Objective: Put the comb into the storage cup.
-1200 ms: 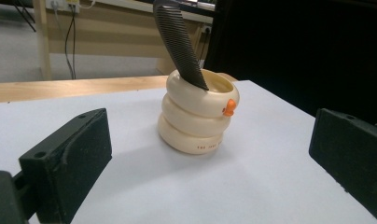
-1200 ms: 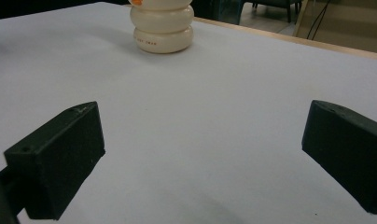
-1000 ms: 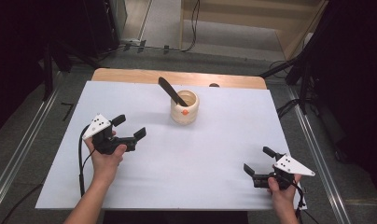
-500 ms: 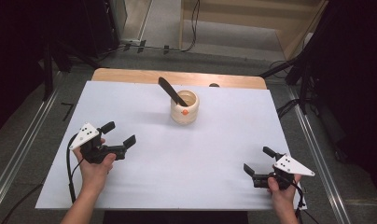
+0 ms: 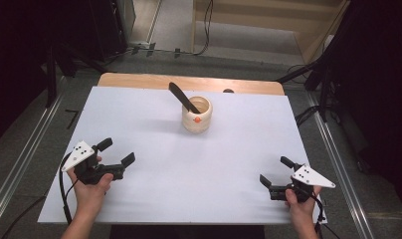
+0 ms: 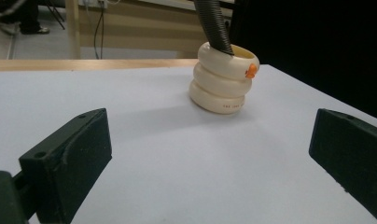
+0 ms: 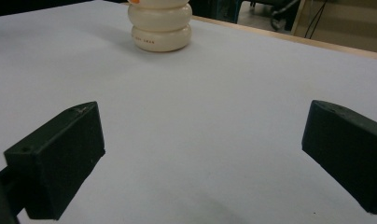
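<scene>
A cream ribbed holder (image 5: 197,115), shaped like three stacked rings with a small orange knob (image 6: 251,71) near its rim, stands upright toward the far middle of the white counter (image 5: 154,199), with a dark utensil (image 5: 183,98) leaning out of its mouth toward the far left. Standing there, it is about equally reachable from both sides, and the utensil's slant leaves its handle end free above the rim, which would suit a grasp from the left. The left tool (image 5: 115,152) rests low over the near left part of the counter, well apart from the holder, its jaws spread wide with nothing between them; in the left gripper view they frame the holder and the utensil, so this tool appears aimed straight at them. The left hand (image 5: 92,186) wraps the grip from behind, the forearm coming in from the near edge and the grey plate (image 5: 78,154) tilted up and to the left. The right tool (image 5: 276,171) sits at the near right corner, jaws likewise wide apart and empty, pointing up and left across the bare counter toward the holder, which appears at the top of the right gripper view. The right hand (image 5: 299,200) holds it close to the counter's edge, wrist low, in what looks like a waiting pose.
</scene>
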A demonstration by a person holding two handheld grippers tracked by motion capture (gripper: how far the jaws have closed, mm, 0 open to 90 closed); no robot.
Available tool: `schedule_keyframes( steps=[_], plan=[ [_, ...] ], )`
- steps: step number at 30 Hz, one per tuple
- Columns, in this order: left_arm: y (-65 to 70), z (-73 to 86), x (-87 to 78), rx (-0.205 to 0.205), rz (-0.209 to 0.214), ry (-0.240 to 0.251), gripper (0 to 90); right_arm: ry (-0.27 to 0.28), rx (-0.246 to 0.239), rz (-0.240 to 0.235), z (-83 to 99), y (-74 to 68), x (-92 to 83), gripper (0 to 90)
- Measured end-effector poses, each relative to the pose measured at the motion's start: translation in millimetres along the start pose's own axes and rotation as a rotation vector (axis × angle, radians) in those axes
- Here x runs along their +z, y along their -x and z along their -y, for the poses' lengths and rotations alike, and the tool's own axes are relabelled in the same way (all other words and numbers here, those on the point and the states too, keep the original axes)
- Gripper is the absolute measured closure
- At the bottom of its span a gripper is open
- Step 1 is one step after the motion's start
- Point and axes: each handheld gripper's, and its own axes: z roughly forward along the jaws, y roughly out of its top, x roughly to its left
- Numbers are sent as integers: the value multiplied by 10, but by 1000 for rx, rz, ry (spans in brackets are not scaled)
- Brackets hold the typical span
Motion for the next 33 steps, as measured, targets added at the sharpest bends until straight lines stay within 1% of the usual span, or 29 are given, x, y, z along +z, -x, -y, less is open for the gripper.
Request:
schedule_keyframes(
  steps=[6, 9, 11, 12, 15, 17, 19, 24, 27, 29, 33],
  plan=[
    [-32, 59, -99, 0, -12, -1, 0, -1, -1, 0, 0, 0, 0, 0],
    [-36, 94, -146, 21, -24, -13, 0, -1, -1, 1, 0, 0, 0, 0],
    [-37, 111, -178, 22, -27, -14, 0, -2, -3, 2, 0, 0, 2, 0],
    [-42, 117, -196, 30, -31, -17, 0, -1, -4, 3, 0, 0, 2, 0],
    [-52, 136, -249, 33, -38, -21, 0, -1, -6, 2, -1, -1, 3, 0],
    [-61, 159, -282, 33, -43, -13, 0, -1, -5, 3, -1, -2, 3, 0],
    [-72, 180, -317, 36, -55, -17, 0, -1, -6, 3, -1, -2, 4, 0],
    [-108, 217, -400, 31, -66, -24, 0, -2, -5, 4, 0, -2, 3, 0],
    [-131, 238, -457, 39, -80, -24, 0, -2, -4, 4, 0, 0, 1, 0],
    [-142, 249, -484, 40, -80, -20, 0, -2, -3, 4, 0, 0, 1, 0],
    [-167, 275, -537, 48, -95, -27, 0, -1, -2, 3, 0, 0, 0, 0]
  ],
)
